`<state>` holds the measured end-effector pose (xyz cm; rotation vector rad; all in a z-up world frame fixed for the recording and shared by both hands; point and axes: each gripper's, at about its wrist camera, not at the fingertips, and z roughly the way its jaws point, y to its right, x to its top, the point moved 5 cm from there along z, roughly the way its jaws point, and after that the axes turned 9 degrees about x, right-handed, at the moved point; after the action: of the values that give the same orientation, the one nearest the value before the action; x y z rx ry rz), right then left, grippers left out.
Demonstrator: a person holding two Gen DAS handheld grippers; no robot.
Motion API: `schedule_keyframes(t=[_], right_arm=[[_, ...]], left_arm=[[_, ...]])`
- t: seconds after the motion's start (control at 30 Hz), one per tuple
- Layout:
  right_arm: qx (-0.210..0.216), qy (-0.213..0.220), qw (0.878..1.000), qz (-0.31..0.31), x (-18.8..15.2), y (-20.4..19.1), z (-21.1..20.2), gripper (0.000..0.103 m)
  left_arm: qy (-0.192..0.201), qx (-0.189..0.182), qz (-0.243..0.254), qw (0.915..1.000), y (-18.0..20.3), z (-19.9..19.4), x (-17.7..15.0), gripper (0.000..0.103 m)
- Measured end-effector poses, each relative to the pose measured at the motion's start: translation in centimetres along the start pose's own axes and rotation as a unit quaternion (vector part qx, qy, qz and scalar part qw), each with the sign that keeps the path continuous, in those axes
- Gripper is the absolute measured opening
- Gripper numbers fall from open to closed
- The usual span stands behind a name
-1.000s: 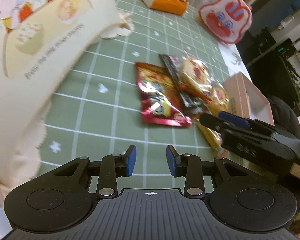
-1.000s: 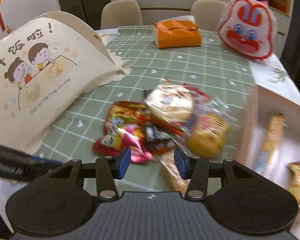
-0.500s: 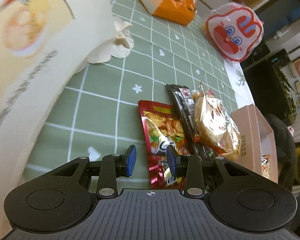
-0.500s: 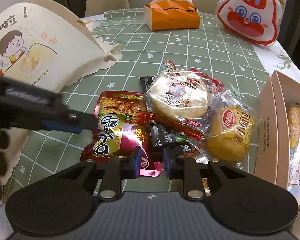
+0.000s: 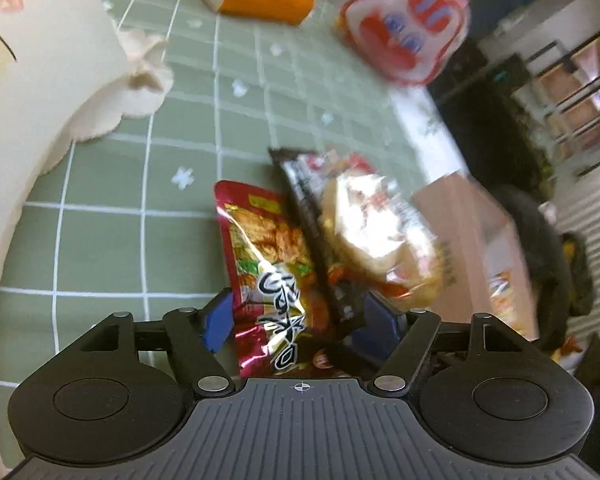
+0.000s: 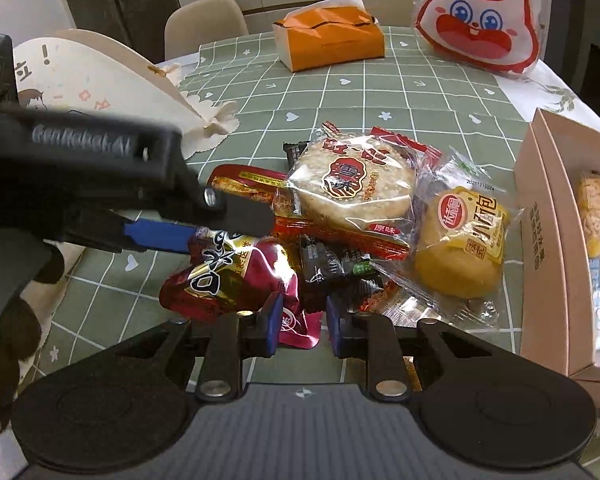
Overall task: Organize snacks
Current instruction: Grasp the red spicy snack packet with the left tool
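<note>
A pile of snacks lies on the green checked tablecloth [image 6: 380, 92]. A red foil pouch [image 6: 228, 276] lies at its left, also in the left wrist view [image 5: 268, 272]. A round rice cracker pack [image 6: 356, 184], a yellow bun pack [image 6: 460, 240] and a dark bar [image 6: 332, 264] lie beside it. My left gripper [image 5: 296, 320] is open with its jaws on either side of the red pouch's near end; it also shows in the right wrist view [image 6: 160, 236]. My right gripper [image 6: 302, 320] is open a little, just in front of the pouch's corner.
A pink box [image 6: 548, 216] at the right holds several snacks. An orange tissue box [image 6: 332, 36] and a rabbit-face bag [image 6: 476, 16] stand at the far side. A cream printed bag [image 6: 100, 80] lies at the left. Chairs stand behind the table.
My left gripper moved forward and right over the red pouch and its jaws opened wider. My right gripper came closer to the pile and its jaws narrowed. The red pouch's near end is crumpled.
</note>
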<state>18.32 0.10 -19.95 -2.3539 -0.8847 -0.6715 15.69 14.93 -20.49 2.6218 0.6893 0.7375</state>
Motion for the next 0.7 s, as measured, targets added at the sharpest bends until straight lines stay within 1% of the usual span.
schedule_keyframes(t=[0.1,0.23,0.3,0.37,0.43,0.5,0.53,0.57,0.6,0.63,0.67,0.7], right_arm=[[0.005,0.002,1.000,-0.001,-0.1,-0.1,0.0,0.023],[0.007,0.005,1.000,0.002,-0.2,0.0,-0.1,0.023],[0.009,0.006,1.000,0.003,-0.3,0.1,-0.2,0.023],[0.011,0.007,1.000,0.005,-0.5,0.2,-0.4,0.023],[0.012,0.011,1.000,0.007,-0.5,0.3,-0.7,0.023],[0.013,0.014,1.000,0.010,-0.6,0.4,-1.0,0.023],[0.014,0.015,1.000,0.011,-0.6,0.4,-1.1,0.023],[0.014,0.015,1.000,0.012,-0.7,0.4,-1.1,0.023],[0.013,0.014,1.000,0.012,-0.7,0.4,-1.0,0.023],[0.011,0.013,1.000,0.011,-0.8,0.4,-1.0,0.023],[0.010,0.012,1.000,0.009,-0.8,0.3,-0.9,0.023],[0.010,0.011,1.000,0.009,-0.9,0.3,-0.9,0.023]], left_arm=[[-0.007,0.001,-0.022,0.9997,0.2,0.5,0.6,0.078],[-0.007,0.007,0.012,0.9999,1.3,0.2,0.4,0.078],[-0.008,0.009,0.016,0.9998,1.4,-0.2,0.2,0.074],[0.007,0.009,0.023,0.9997,1.8,-1.3,0.1,0.059],[0.025,0.004,0.034,0.9991,2.5,-2.5,-0.2,0.050],[0.030,0.001,0.030,0.9991,2.6,-2.7,-0.3,0.048],[0.025,0.005,0.028,0.9993,2.5,-2.3,-0.2,0.048],[0.014,0.019,0.023,0.9994,2.2,-1.6,-0.1,0.048],[-0.003,0.035,0.013,0.9993,1.9,-0.7,0.0,0.048],[-0.027,0.044,0.001,0.9987,1.5,0.2,0.0,0.045],[-0.045,0.047,-0.006,0.9979,1.2,0.8,-0.1,0.042],[-0.044,0.040,-0.009,0.9982,1.1,0.9,-0.1,0.042]])
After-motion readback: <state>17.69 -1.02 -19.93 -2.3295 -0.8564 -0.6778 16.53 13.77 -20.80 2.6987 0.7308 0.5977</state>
